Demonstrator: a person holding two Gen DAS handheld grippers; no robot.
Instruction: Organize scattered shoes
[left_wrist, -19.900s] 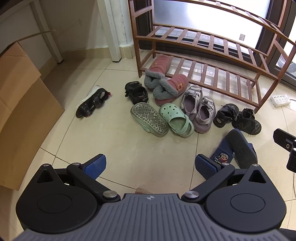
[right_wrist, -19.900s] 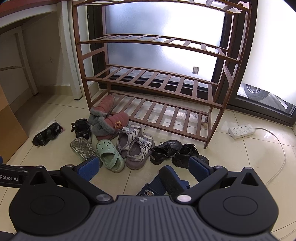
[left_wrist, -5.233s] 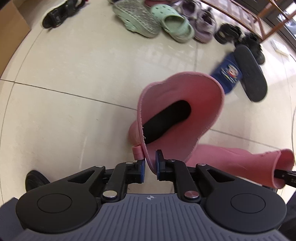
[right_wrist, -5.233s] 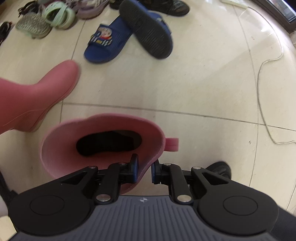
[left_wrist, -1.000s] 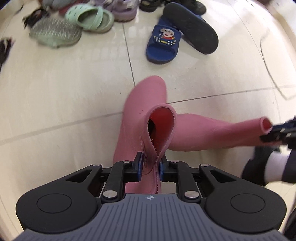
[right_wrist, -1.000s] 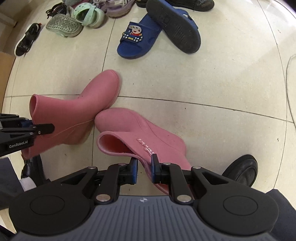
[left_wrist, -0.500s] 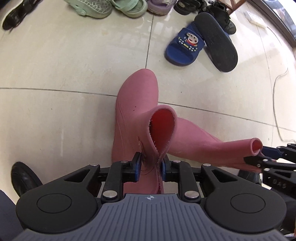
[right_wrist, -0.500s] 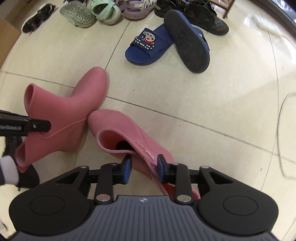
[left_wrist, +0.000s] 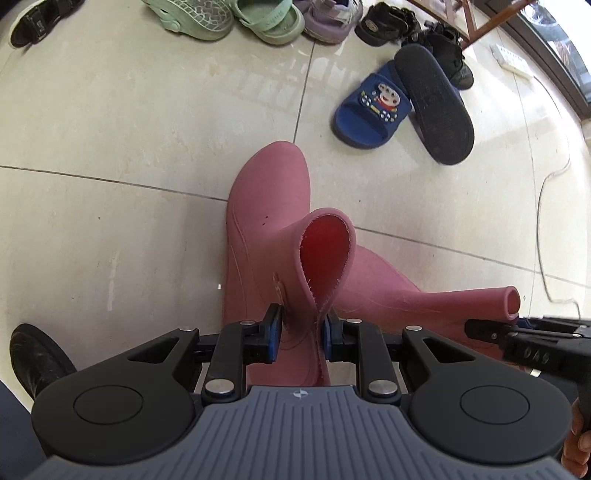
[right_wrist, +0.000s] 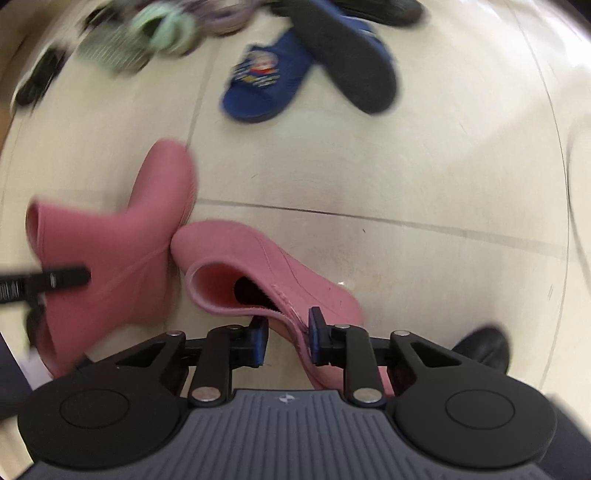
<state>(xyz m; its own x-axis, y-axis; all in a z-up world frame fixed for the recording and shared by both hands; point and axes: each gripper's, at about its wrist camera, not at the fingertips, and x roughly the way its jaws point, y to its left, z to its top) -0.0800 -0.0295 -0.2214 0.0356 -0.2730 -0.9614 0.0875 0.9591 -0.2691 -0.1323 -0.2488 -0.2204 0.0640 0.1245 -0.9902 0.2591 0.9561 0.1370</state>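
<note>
pink rubber boot (left_wrist: 266, 221) cuff pinched by left gripper (left_wrist: 301, 334); right gripper (right_wrist: 284, 341) prob. part-open, blurry.

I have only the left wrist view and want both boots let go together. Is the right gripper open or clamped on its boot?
Observer: The right gripper is open; the right boot has its cuff between the fingers, with a gap on the left side.
Operator: Where does that boot's toe point?
Observer: Toward the left boot; the toe appears to touch it, though the picture is blurred.
Operator: Anything near its heel?
Observer: A person's dark shoe stands just to the right of it.
</note>
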